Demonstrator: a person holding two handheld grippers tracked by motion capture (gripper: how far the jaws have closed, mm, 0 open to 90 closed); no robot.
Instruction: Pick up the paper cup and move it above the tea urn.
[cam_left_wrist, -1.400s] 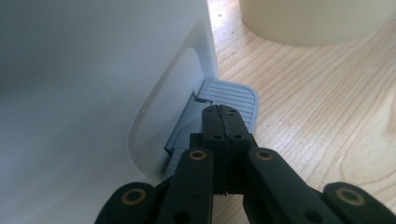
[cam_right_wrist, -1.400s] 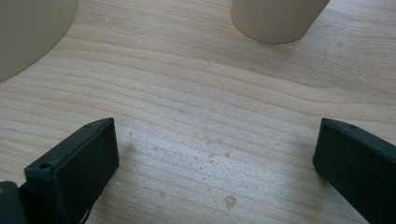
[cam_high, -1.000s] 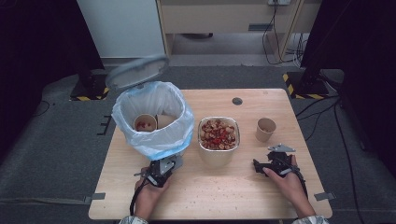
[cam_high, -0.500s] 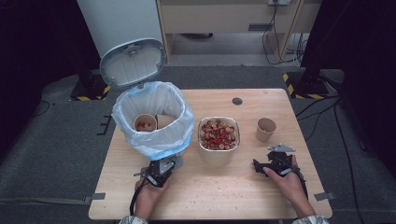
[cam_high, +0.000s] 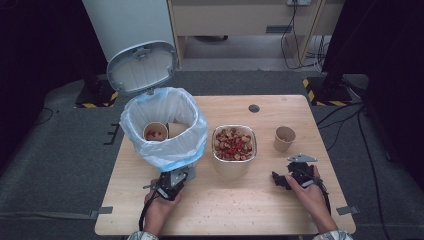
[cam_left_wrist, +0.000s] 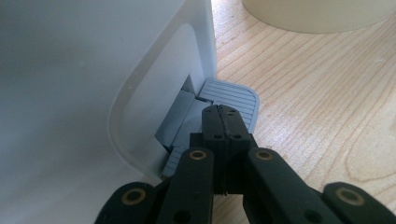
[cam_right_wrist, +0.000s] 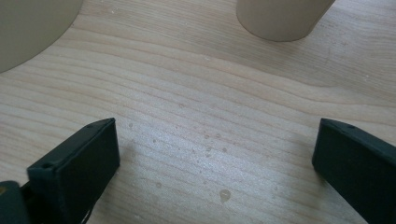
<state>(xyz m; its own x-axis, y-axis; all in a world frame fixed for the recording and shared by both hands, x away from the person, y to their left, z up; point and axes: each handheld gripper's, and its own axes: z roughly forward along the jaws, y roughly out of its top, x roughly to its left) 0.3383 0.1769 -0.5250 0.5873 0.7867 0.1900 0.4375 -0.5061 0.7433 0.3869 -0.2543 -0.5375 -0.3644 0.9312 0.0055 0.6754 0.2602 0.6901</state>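
1. We find the pedal bin (cam_high: 165, 137) standing on the table (cam_high: 240, 210) with its lid (cam_high: 142, 67) fully raised. Two paper cups lie inside the liner, one with red scraps in it.
2. We judge the lid-opening step done. A food bowl (cam_high: 234, 147) of mixed scraps and a small paper cup (cam_high: 284, 138) stand on the table to the right of the bin, so disposal looks unfinished.
3. The left gripper (cam_left_wrist: 223, 119) has its jaws pressed together with nothing between them. The tips bear down on the grey foot pedal (cam_left_wrist: 233, 95) at the bin's base, the hand low and close against the bin.
4. The right gripper (cam_right_wrist: 215, 154) rests low on the table with jaws wide apart and empty, near the cup but clear of it, pointing toward the bowl.
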